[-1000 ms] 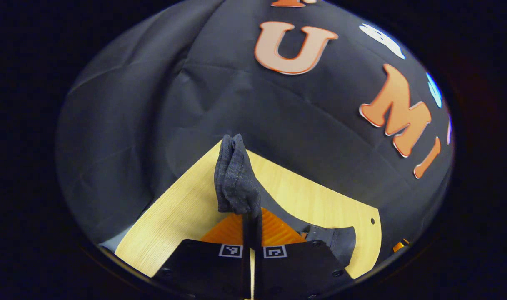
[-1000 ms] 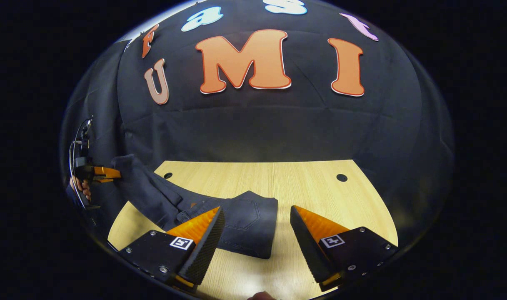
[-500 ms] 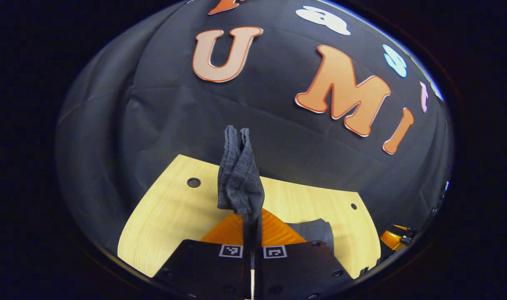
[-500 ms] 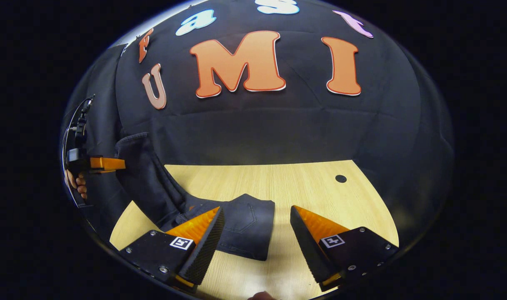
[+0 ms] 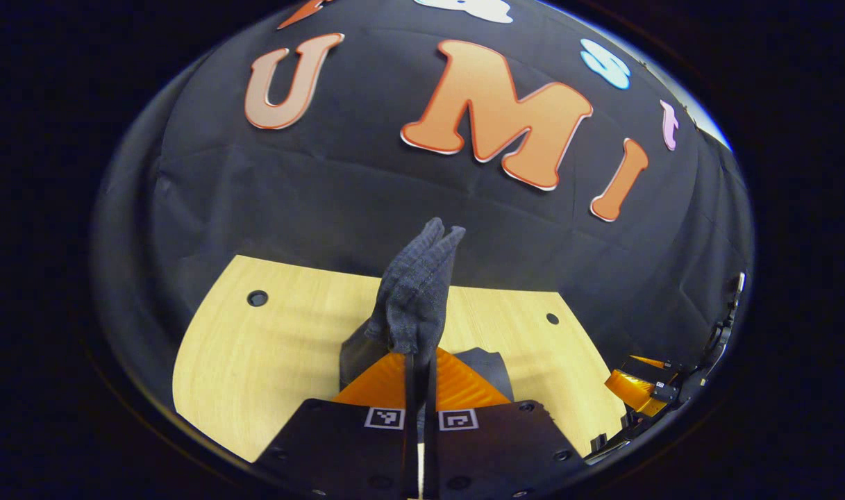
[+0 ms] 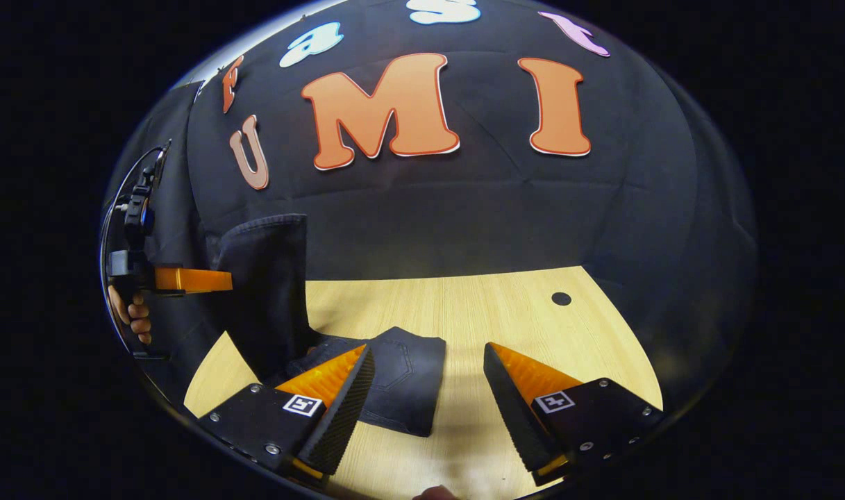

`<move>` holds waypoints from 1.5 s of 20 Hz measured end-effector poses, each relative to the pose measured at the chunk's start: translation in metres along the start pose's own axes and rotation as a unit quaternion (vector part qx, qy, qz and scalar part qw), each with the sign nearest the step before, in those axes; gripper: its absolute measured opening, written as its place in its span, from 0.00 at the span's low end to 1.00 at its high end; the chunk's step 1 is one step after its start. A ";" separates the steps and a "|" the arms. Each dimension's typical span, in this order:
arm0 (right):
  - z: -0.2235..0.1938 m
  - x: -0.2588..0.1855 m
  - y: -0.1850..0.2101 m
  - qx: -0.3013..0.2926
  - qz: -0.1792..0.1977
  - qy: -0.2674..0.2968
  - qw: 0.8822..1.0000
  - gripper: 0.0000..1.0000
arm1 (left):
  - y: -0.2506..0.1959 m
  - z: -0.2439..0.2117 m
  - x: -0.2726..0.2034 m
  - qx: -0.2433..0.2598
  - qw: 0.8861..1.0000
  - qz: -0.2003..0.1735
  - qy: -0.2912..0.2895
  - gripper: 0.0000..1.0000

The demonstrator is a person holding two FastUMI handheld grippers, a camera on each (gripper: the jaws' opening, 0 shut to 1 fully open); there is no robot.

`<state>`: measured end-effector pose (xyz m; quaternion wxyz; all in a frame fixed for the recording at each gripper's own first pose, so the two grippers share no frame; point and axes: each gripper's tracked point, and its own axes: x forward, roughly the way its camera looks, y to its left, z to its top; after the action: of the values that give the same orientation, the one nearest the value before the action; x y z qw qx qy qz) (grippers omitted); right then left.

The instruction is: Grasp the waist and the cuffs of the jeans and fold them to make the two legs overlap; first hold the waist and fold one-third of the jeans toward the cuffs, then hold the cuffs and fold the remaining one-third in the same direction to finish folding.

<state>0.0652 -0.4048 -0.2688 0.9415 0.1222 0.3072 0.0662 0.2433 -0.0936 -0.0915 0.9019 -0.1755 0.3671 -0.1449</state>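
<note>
The dark jeans (image 6: 394, 378) lie partly folded on the wooden table (image 6: 478, 312), waist end with a back pocket flat near the front. Their cuff end (image 6: 266, 278) is lifted upright above the table's left side. My left gripper (image 5: 419, 357) is shut on the cuffs (image 5: 415, 295), which bunch up above its fingers. In the right gripper view that left gripper (image 6: 186, 280) is held by a hand (image 6: 134, 316) at the far left. My right gripper (image 6: 429, 389) hovers open over the table, its left finger (image 6: 339, 396) above the folded waist part, holding nothing.
The table (image 5: 269, 347) has small round holes near its back corners (image 6: 561, 298) (image 5: 257, 298). Black cloth wall rises right behind the table. My right gripper (image 5: 644, 389) shows at the lower right edge of the left gripper view. Bare wood lies right of the jeans.
My left gripper has lifted the cuffs higher and carried them rightward over the table toward the waist; the hanging leg now stands steeper. The right gripper has stayed open and nearly still.
</note>
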 end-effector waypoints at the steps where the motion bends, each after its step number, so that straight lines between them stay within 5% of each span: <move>1: 0.000 0.000 -0.005 0.000 0.000 0.001 1.000 0.95 | -0.010 -0.004 0.006 0.006 1.000 -0.002 0.007 0.04; 9: -0.002 0.003 -0.050 0.012 -0.005 0.003 1.000 0.96 | -0.081 -0.063 0.050 0.048 0.996 -0.013 0.079 0.04; 16: -0.006 0.007 -0.066 0.015 0.011 0.011 1.000 0.96 | -0.113 -0.130 0.069 0.121 0.981 -0.007 0.152 0.05; 22: -0.002 0.009 -0.056 0.001 0.033 0.004 0.999 0.96 | -0.146 -0.131 0.060 0.113 0.985 -0.043 0.123 0.61; 26: 0.018 0.000 -0.042 -0.021 0.031 -0.039 0.999 0.96 | -0.128 -0.097 0.044 0.102 0.993 -0.010 0.055 0.92; 30: 0.044 -0.012 -0.024 -0.056 0.020 -0.100 0.993 0.96 | -0.109 -0.055 0.005 0.102 0.993 0.032 -0.051 0.93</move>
<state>0.0836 -0.4386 -0.2342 0.9713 0.0812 0.2051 0.0894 0.1936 -0.2045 -0.0854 0.9368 -0.0777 0.3094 -0.1438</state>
